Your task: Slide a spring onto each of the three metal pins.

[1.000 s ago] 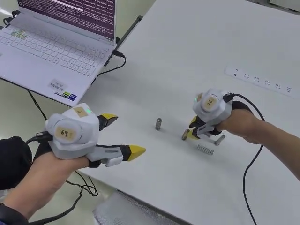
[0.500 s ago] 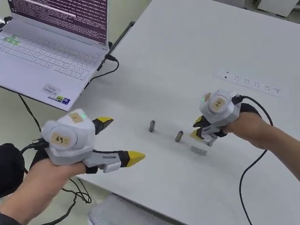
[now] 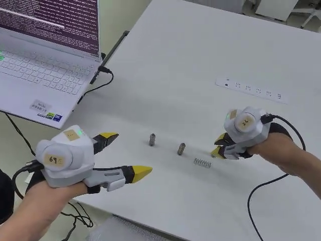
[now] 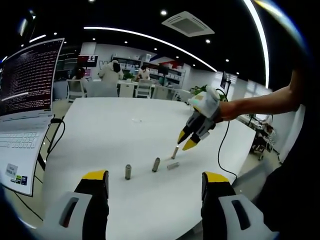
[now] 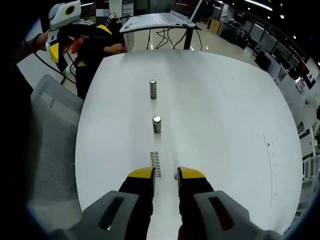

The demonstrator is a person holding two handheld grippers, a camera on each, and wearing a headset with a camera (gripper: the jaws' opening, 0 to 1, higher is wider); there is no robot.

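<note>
Two upright metal pins each carry a spring: one on the left, one in the middle. In the right gripper view the same two pins stand in a row, far and nearer. A loose spring lies flat on the white table, just left of my right gripper. The third pin is bare and stands at my right gripper's tips, beside the right finger. Its jaws stand a narrow gap apart. My left gripper hovers wide open at the near table edge, holding nothing.
An open laptop sits at the far left with a cable plugged into its side. A white power strip lies behind the right gripper. A mesh chair stands off the table's near edge.
My right gripper has drawn back to the right, from the middle pin to the bare third pin. The middle pin now stands free with its spring. The left gripper stays open.
</note>
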